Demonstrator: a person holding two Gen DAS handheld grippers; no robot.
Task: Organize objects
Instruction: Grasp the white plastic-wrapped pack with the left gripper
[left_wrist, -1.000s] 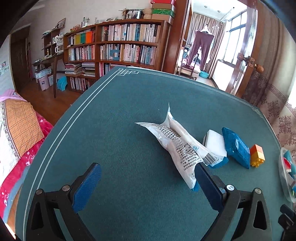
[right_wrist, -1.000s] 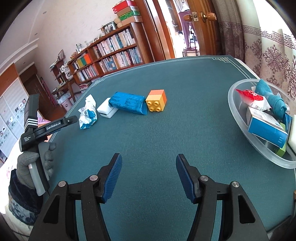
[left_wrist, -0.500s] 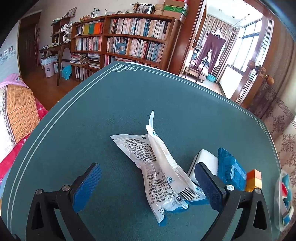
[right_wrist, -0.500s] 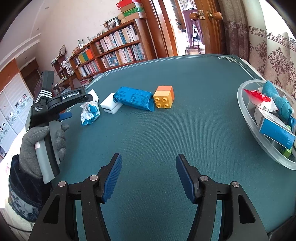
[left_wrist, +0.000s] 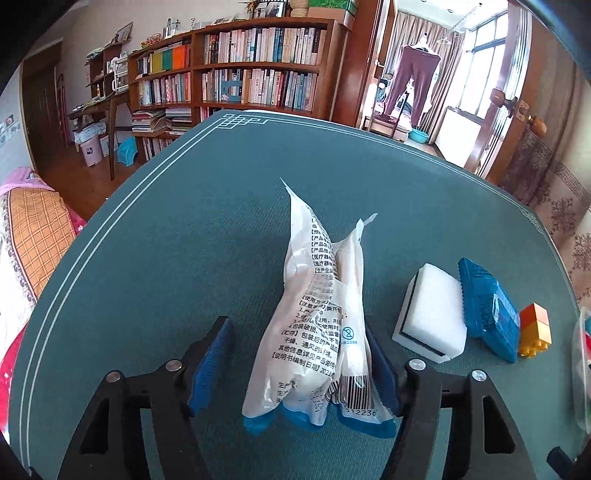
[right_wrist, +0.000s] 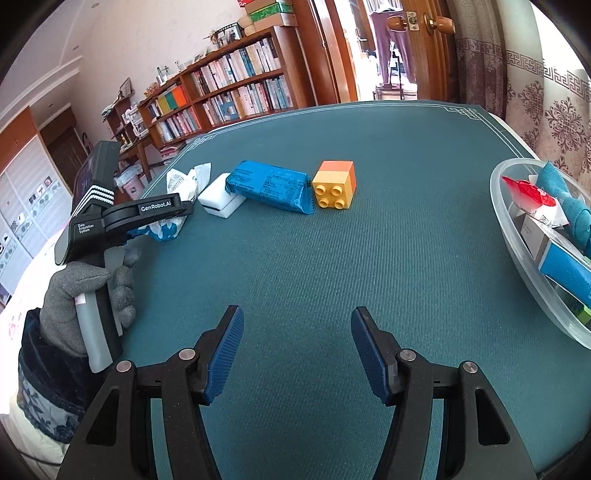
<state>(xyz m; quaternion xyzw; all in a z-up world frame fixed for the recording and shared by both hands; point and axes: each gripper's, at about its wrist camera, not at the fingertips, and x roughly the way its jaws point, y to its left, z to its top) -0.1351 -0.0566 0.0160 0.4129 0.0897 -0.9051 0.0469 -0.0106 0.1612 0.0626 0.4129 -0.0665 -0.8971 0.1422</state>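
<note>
A crumpled white plastic packet with printed text and a blue bottom edge (left_wrist: 321, 325) lies on the green table, between the fingers of my left gripper (left_wrist: 299, 365). The left jaws are open around it; the right finger touches the packet, the left stands apart. To its right lie a white block (left_wrist: 432, 314), a blue packet (left_wrist: 487, 314) and an orange-yellow toy brick (left_wrist: 535, 328). My right gripper (right_wrist: 297, 354) is open and empty over bare cloth. It sees the packet (right_wrist: 177, 192), white block (right_wrist: 221, 199), blue packet (right_wrist: 273, 184) and brick (right_wrist: 334, 184).
A clear plastic bowl (right_wrist: 524, 258) with several items in it stands at the table's right edge. The left gripper's body and gloved hand (right_wrist: 92, 266) are at the table's left edge. Bookshelves, a door and curtains lie beyond the table.
My left gripper has moved forward over the white packet, which now lies between its fingers, and the jaws have narrowed. My right gripper has stayed open and almost still.
</note>
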